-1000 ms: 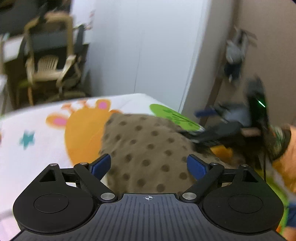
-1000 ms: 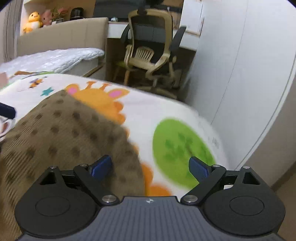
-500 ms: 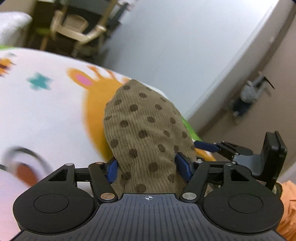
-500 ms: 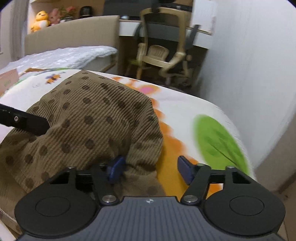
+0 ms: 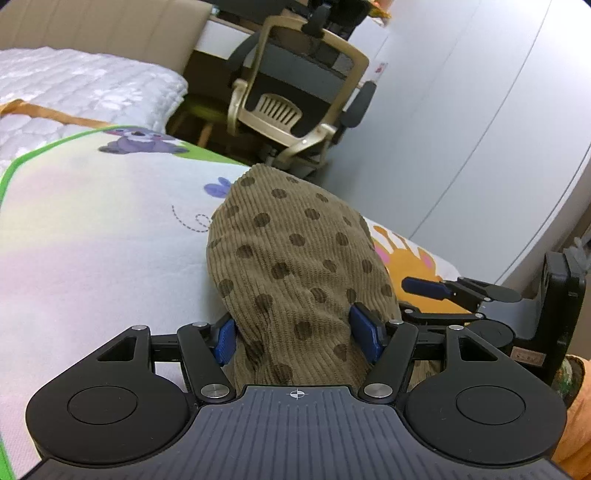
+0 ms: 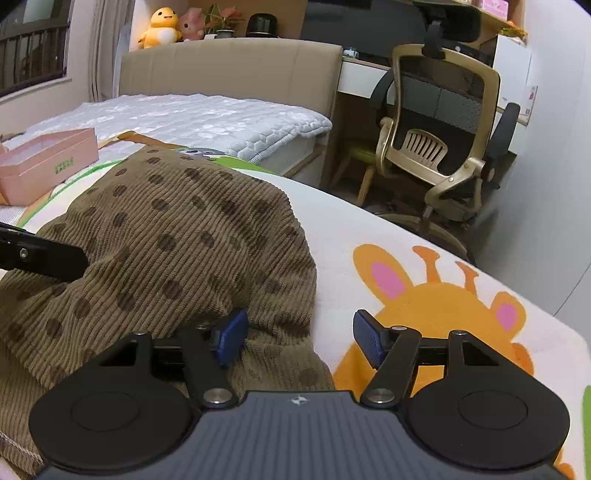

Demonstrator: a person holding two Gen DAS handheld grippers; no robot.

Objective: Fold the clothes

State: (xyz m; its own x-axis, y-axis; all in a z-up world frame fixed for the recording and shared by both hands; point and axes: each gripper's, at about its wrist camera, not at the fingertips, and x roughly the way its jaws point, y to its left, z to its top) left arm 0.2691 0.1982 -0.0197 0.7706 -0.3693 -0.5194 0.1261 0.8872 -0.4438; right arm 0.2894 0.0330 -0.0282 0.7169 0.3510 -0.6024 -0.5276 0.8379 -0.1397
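Here, dotted corduroy garment (image 5: pixel 295 258) on cartoon bed mat (image 5: pixel 92 240), long axis straight ahead of left tool (image 5: pixel 297 336), pinched there; right tool (image 6: pixel 299 338) half-wide, hem bunched at inner finger, grip unclear

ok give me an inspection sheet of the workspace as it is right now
surface: cartoon-print mat spread on a bed, giraffe print by the near edge
job's things: brown dotted garment lying bunched on the mat, part folded
clutter: pink box on the bed past the garment
grippers: left gripper has garment bunched between its pads and pressed by both; right gripper has cloth at its left pad only, right pad over bare mat
cables: nothing seen
surroundings: office chair at a desk, beige headboard with plush toys on top, white wardrobe
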